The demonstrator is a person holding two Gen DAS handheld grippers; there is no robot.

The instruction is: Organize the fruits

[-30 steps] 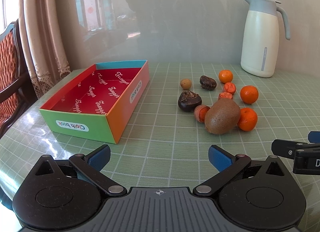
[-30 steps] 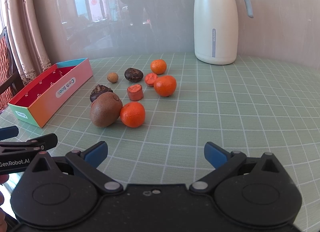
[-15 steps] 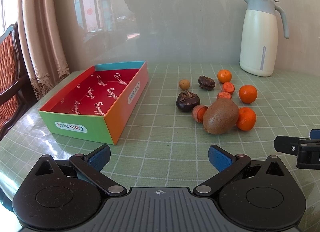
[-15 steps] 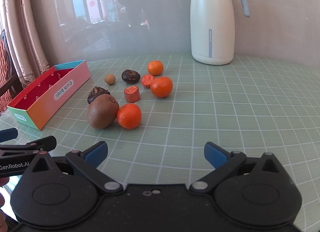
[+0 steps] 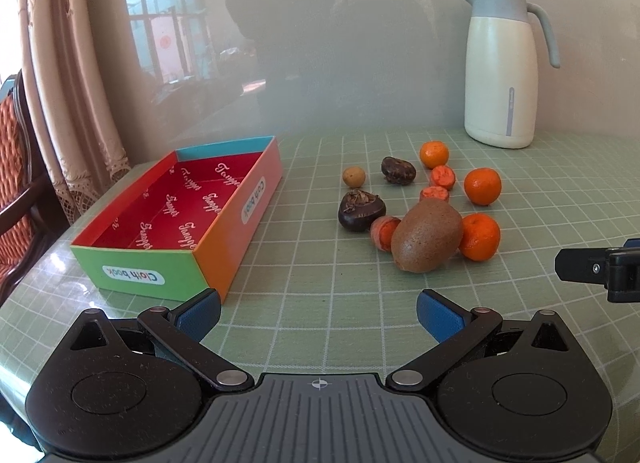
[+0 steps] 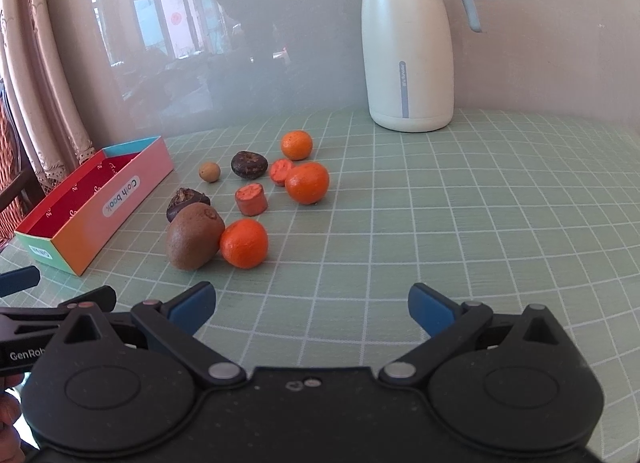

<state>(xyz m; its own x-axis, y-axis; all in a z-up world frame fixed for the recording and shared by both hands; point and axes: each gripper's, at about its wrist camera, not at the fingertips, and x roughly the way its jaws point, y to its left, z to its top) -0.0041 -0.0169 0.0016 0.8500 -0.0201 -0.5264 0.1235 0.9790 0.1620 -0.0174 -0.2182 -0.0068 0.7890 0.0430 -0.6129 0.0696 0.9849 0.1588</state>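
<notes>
Fruit lies loose on the green checked counter [image 5: 320, 295], all of it outside the box [image 5: 224, 231], which sits well apart to the left with nothing visible on its red printed floor; in the right wrist view its near end is partly cut off by the frame edge. Counted, there are three whole tangerines: the nearest tangerine [image 6: 243, 243] touching the kiwi [image 6: 194, 236], a middle tangerine [image 6: 307, 182] and a far tangerine [image 6: 296, 144]. There is one kiwi, two dark wrinkled fruits [image 5: 362, 210], one small tan round fruit [image 5: 354, 176] and three orange cut pieces [image 5: 437, 176]. One cut piece sits just behind the kiwi in the left wrist view and cannot be seen from the right wrist view; the nearer dark fruit is likewise half covered by the kiwi there. What kind the dark fruits and cut pieces are is hard to make out. A single white jug [image 6: 406, 47] stands at the back by a glossy wall with blurred reflections. The left tool [image 5: 318, 313] has its blue fingers spread wide and holds nothing; the right tool [image 6: 312, 309] is equally wide and empty. Each tool shows only partly at the edge of the other's view.
</notes>
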